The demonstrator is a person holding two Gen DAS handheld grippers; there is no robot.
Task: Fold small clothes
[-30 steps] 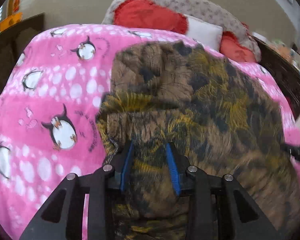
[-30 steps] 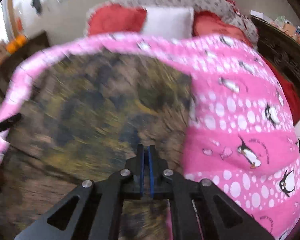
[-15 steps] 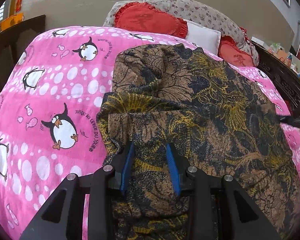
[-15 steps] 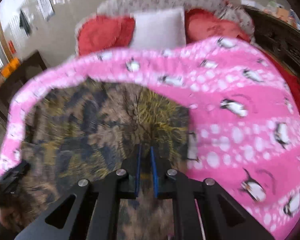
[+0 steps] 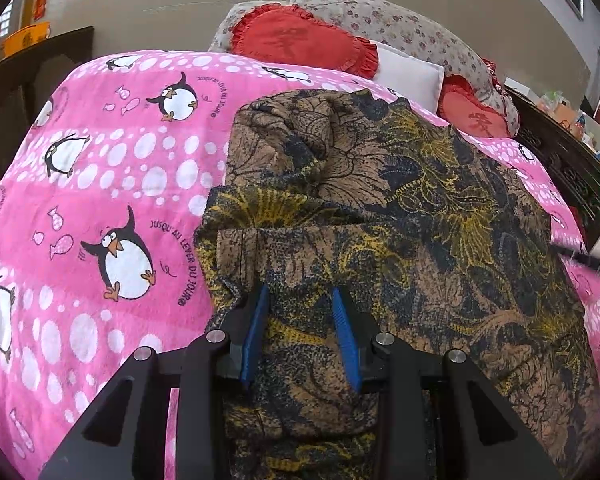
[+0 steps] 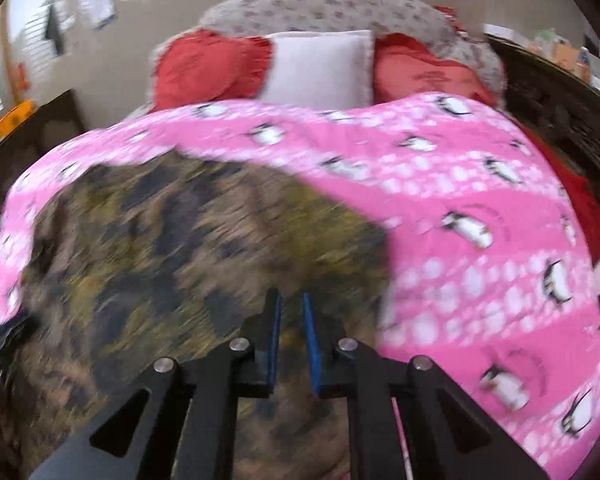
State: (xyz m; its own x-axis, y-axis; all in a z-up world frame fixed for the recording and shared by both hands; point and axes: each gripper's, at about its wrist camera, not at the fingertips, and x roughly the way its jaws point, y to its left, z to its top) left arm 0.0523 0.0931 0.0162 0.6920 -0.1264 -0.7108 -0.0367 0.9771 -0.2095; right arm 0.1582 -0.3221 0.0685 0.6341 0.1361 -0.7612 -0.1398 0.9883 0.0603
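Note:
A brown garment point(image 5: 400, 216) with black and yellow floral print lies spread and partly folded on the pink penguin blanket point(image 5: 100, 184). My left gripper point(image 5: 300, 300) is open, its blue pads astride a bunched fold at the garment's near left edge. In the right wrist view the garment point(image 6: 172, 248) is blurred by motion. My right gripper point(image 6: 291, 304) stands over its near right edge, jaws slightly apart, open. The right gripper's tip shows at the far right of the left wrist view point(image 5: 584, 258).
Red cushions point(image 5: 300, 40), a white pillow point(image 6: 320, 68) and a floral pillow point(image 5: 400, 28) lie at the head of the bed. Dark carved wooden furniture point(image 5: 568, 160) runs along the right side. A dark table point(image 5: 32, 72) stands at the left.
My right gripper has opened from shut and let go of the garment, and its view has shifted. My left gripper has stayed open in place on the fold.

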